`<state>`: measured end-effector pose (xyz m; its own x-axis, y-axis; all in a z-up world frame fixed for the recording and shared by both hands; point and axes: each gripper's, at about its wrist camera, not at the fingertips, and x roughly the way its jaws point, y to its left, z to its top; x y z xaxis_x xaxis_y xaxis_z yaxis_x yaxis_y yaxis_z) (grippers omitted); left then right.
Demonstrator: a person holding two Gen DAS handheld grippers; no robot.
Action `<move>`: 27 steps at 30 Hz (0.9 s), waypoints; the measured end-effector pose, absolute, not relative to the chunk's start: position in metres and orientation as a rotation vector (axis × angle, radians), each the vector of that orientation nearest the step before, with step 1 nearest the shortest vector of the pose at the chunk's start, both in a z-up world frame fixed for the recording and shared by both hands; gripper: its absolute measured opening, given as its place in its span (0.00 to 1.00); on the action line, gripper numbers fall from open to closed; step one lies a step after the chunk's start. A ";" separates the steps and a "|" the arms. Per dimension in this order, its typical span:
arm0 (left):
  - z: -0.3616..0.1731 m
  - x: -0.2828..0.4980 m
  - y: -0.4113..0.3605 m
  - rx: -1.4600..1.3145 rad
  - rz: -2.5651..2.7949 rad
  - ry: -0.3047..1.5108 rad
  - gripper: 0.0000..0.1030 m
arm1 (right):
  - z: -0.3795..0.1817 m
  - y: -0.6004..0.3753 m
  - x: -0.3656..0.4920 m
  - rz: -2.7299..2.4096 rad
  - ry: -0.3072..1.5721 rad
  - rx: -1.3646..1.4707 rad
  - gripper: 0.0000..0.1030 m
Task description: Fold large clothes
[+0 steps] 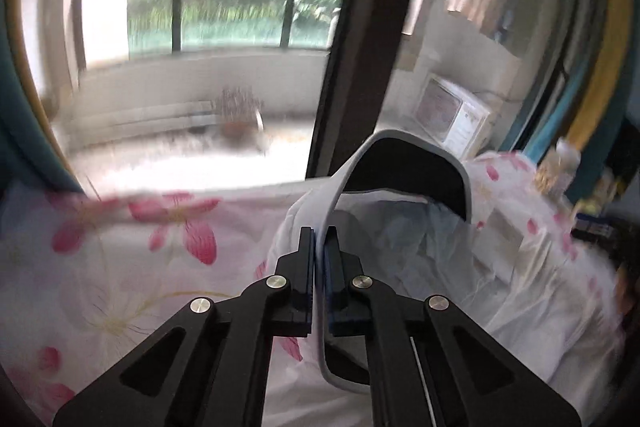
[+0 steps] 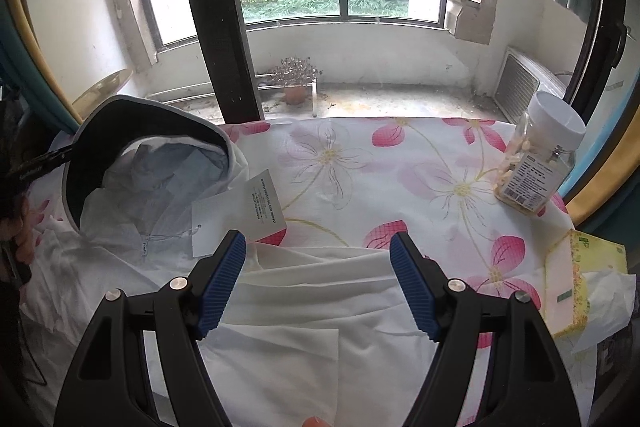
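A white hooded jacket (image 2: 300, 291) lies spread on the floral tablecloth (image 2: 400, 167). Its hood has a stiff dark brim with a grey edge (image 2: 120, 135) and stands up at the left. A white paper tag (image 2: 240, 215) hangs from the collar. In the left wrist view my left gripper (image 1: 320, 235) is shut on the pale edge band of the hood brim (image 1: 416, 167), which arches up beyond the pads. My right gripper (image 2: 318, 243) hovers open over the jacket's body, with nothing between its blue pads (image 2: 224, 279).
A clear jar with a white lid (image 2: 540, 163) stands at the table's far right. A yellow tissue box (image 2: 580, 279) sits near the right edge. A person's hand (image 2: 20, 231) shows at the left edge. A dark window post (image 2: 216, 15) rises behind the table.
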<state>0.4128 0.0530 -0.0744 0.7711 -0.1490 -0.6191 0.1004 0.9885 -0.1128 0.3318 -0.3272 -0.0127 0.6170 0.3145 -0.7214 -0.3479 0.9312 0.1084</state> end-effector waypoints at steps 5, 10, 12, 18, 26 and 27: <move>-0.068 0.379 0.011 0.117 -0.179 0.607 0.04 | -0.008 -0.326 0.324 0.387 0.812 -0.049 0.72; -0.068 0.350 -0.013 0.194 -0.230 0.587 0.05 | 0.001 -0.325 0.316 0.397 0.791 -0.054 0.72; -0.070 0.343 -0.019 0.212 -0.244 0.585 0.05 | 0.007 -0.322 0.313 0.398 0.783 -0.063 0.73; -0.078 0.322 -0.026 0.216 -0.298 0.590 0.05 | 0.033 -0.285 0.310 0.460 0.715 -0.126 0.73; -0.082 0.318 -0.017 0.153 -0.331 0.603 0.05 | 0.041 -0.193 0.336 0.604 0.711 -0.181 0.73; -0.083 0.318 -0.016 0.142 -0.335 0.607 0.06 | 0.038 -0.184 0.339 0.615 0.720 -0.181 0.73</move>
<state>0.3178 -0.0155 -0.0827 0.7697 -0.2665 -0.5801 0.3489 0.9366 0.0327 0.3390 -0.1840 0.0379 0.5851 0.4638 -0.6653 -0.5843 0.8099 0.0507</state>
